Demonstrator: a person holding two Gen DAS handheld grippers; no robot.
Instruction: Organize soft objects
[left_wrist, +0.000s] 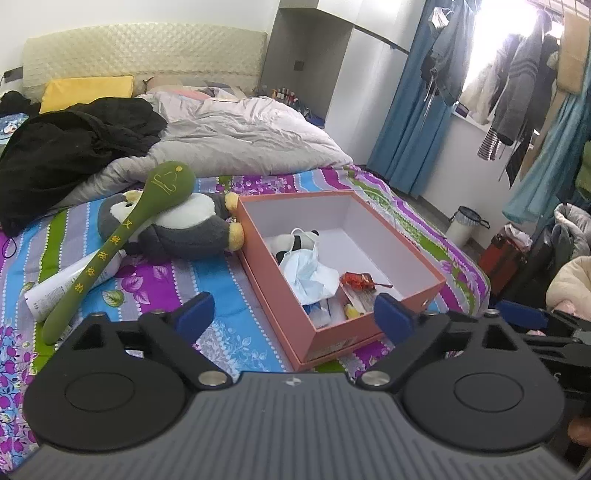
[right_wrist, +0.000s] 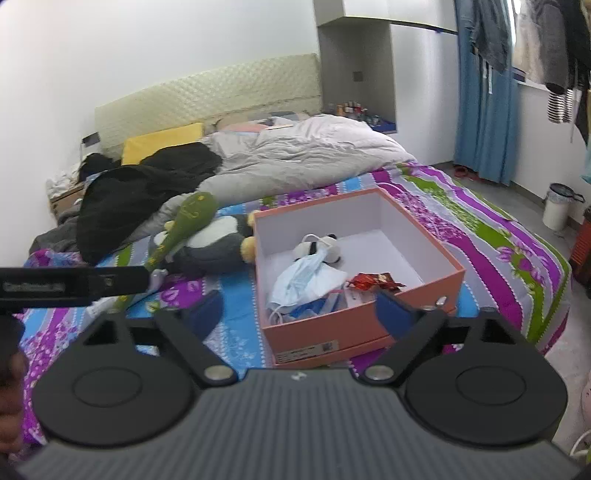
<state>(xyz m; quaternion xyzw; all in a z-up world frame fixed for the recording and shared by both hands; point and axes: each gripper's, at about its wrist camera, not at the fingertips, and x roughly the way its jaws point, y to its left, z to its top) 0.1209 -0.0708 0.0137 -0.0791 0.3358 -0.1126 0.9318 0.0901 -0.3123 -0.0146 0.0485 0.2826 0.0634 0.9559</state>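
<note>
Striped floral bedding (left_wrist: 229, 317) covers a bed with a rumpled grey duvet (left_wrist: 236, 136) and a heap of black clothing (left_wrist: 66, 147) toward the headboard. On the sheet sits an open pink box (left_wrist: 332, 332), its near corner partly covered by the blue pads of both tools. Inside it, a small panda plush (left_wrist: 291, 242) is mostly buried under a crumpled face mask (left_wrist: 306, 273); beside them lies a red wrapper (left_wrist: 356, 278), and the items at the box's near end are too jumbled to identify. Left of the box and touching its wall lies a grey penguin plush (left_wrist: 184, 225), with a long green padded stick (left_wrist: 147, 221) slanting across it and a white tube (left_wrist: 70, 288) half hidden beneath the stick. The left hand-held gripper (left_wrist: 293, 314) hangs above the box's near-left wall, fingers spread wide, nothing between them. The right hand-held gripper (right_wrist: 295, 310) is likewise spread and empty over the box's near end; the plush toys lie beyond and to its left.
</note>
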